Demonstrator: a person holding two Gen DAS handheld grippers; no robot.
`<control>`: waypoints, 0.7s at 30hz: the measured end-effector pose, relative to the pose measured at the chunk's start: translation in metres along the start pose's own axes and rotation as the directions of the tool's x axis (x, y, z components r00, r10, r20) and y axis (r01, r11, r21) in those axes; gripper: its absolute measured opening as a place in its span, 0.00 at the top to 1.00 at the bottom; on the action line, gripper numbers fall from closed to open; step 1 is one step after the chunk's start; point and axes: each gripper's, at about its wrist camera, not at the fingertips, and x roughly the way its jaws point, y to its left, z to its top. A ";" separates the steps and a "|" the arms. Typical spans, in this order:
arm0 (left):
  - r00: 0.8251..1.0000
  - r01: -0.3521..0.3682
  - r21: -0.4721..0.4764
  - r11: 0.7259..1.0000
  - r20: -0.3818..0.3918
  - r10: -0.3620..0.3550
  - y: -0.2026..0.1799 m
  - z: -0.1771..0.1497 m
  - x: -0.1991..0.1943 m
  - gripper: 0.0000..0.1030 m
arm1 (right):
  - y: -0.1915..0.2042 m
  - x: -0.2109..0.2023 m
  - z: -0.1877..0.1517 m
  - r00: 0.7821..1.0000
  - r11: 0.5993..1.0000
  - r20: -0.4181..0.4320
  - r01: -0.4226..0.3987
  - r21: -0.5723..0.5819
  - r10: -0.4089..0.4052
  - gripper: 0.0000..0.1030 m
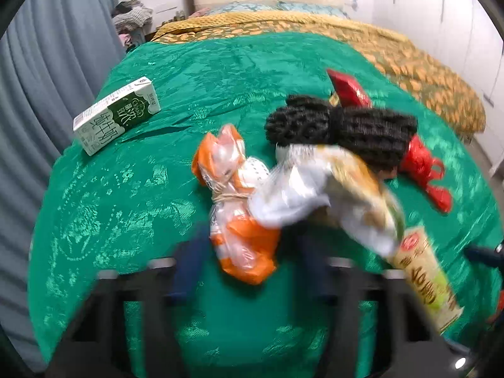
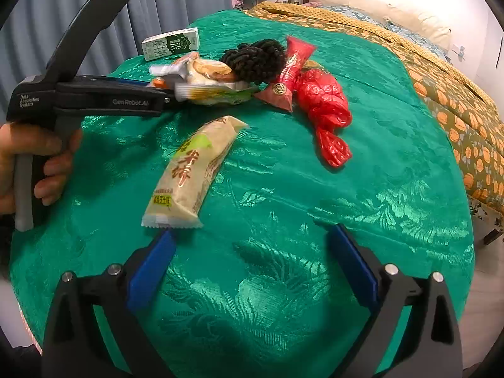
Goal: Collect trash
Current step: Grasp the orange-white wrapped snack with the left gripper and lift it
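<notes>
Trash lies on a green cloth [image 2: 393, 163]. My left gripper [image 1: 249, 252] is open, its blue fingers on either side of an orange-and-clear plastic bag [image 1: 239, 239]. A white-and-yellow snack wrapper [image 1: 330, 189] lies against the right finger. In the right wrist view the left gripper [image 2: 171, 93] reaches into the pile at the wrapper [image 2: 214, 89]. My right gripper [image 2: 252, 264] is open and empty, just short of a beige snack bar packet [image 2: 192, 170]. Beyond lie a black knitted item [image 2: 255, 58], a red packet [image 2: 289, 72], a red plastic bag [image 2: 324, 104] and a green-and-white milk carton [image 2: 170, 44].
The cloth covers a round surface whose edge drops off near a grey curtain [image 1: 41, 72] on the left. A bed with a yellow patterned blanket [image 2: 441, 78] stands behind and to the right. A pile of clothes [image 1: 132, 15] sits at the far back.
</notes>
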 end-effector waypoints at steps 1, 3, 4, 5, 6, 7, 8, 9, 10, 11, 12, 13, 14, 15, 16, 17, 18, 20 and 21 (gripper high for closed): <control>1.000 0.005 0.002 1.000 0.005 -0.005 0.001 -0.002 -0.003 0.60 | 0.000 0.000 0.000 1.000 1.000 0.001 0.000 0.001 0.000 0.08; 1.000 0.011 -0.008 1.000 0.013 -0.011 0.007 -0.009 -0.013 0.61 | 0.000 0.000 -0.001 1.000 1.000 0.001 0.001 0.003 -0.001 0.08; 1.000 0.011 -0.015 1.000 0.017 -0.011 0.011 -0.014 -0.022 0.61 | 0.000 0.000 -0.001 1.000 1.000 0.002 0.001 0.004 -0.001 0.08; 1.000 0.013 -0.024 1.000 0.020 -0.012 0.015 -0.019 -0.029 0.61 | 0.000 0.000 -0.001 1.000 1.000 0.002 0.001 0.005 -0.001 0.08; 1.000 0.021 -0.036 0.999 0.022 -0.020 0.020 -0.028 -0.040 0.61 | 0.000 -0.001 -0.001 1.000 1.000 0.002 0.002 0.004 -0.002 0.08; 0.999 0.031 -0.050 0.998 0.022 -0.030 0.025 -0.038 -0.051 0.61 | 0.000 -0.001 -0.001 1.000 1.000 0.002 0.002 0.004 -0.002 0.08; 0.999 0.041 -0.064 0.997 0.019 -0.040 0.029 -0.049 -0.062 0.61 | 0.000 -0.001 -0.001 1.000 1.000 0.002 0.003 0.004 -0.003 0.08; 0.998 0.056 -0.072 0.996 0.016 -0.055 0.032 -0.060 -0.069 0.60 | 0.000 -0.001 -0.001 1.000 1.000 0.003 0.004 0.004 -0.004 0.08; 0.998 0.067 -0.075 0.995 0.012 -0.066 0.032 -0.068 -0.074 0.60 | -0.001 -0.001 -0.001 1.000 1.000 0.003 0.005 0.004 -0.005 0.08; 0.997 0.077 -0.075 0.994 0.008 -0.076 0.032 -0.076 -0.078 0.59 | -0.001 -0.001 -0.001 1.000 1.000 0.002 0.005 0.003 -0.005 0.08; 0.996 0.086 -0.073 0.994 0.005 -0.085 0.030 -0.086 -0.081 0.57 | -0.001 -0.001 -0.001 1.000 1.000 0.003 0.005 0.004 -0.005 0.08; 0.996 0.091 -0.072 0.993 0.006 -0.091 0.029 -0.094 -0.083 0.54 | -0.001 -0.001 -0.001 1.000 1.000 0.003 0.005 0.004 -0.005 0.08; 0.995 0.098 -0.072 0.993 0.010 -0.098 0.026 -0.100 -0.083 0.40 | -0.001 -0.001 -0.001 1.000 1.000 0.002 0.004 0.004 -0.004 0.08; 0.995 0.102 -0.070 0.992 0.016 -0.101 0.024 -0.103 -0.083 0.25 | 0.000 -0.001 -0.001 1.000 1.000 0.003 0.004 0.004 -0.004 0.08; 0.995 0.098 -0.066 0.993 0.027 -0.097 0.021 -0.105 -0.081 0.20 | 0.000 -0.001 -0.001 1.000 1.000 0.003 0.004 0.004 -0.004 0.08; 0.996 0.082 -0.062 0.995 0.033 -0.080 0.019 -0.105 -0.079 0.16 | 0.000 -0.001 -0.001 1.000 1.000 0.003 0.001 0.006 -0.001 0.08; 0.997 0.074 -0.061 0.995 0.031 -0.072 0.018 -0.104 -0.075 0.13 | -0.001 -0.001 -0.002 1.000 1.000 0.003 -0.002 0.007 0.002 0.08; 0.997 0.071 -0.059 0.996 0.014 -0.071 0.016 -0.101 -0.068 0.10 | -0.004 -0.002 -0.002 1.000 1.000 0.007 -0.021 0.017 0.021 0.08; 0.998 0.059 -0.058 0.997 -0.008 -0.060 0.015 -0.099 -0.062 0.09 | -0.005 -0.003 -0.003 0.999 0.999 0.010 -0.032 0.023 0.032 0.07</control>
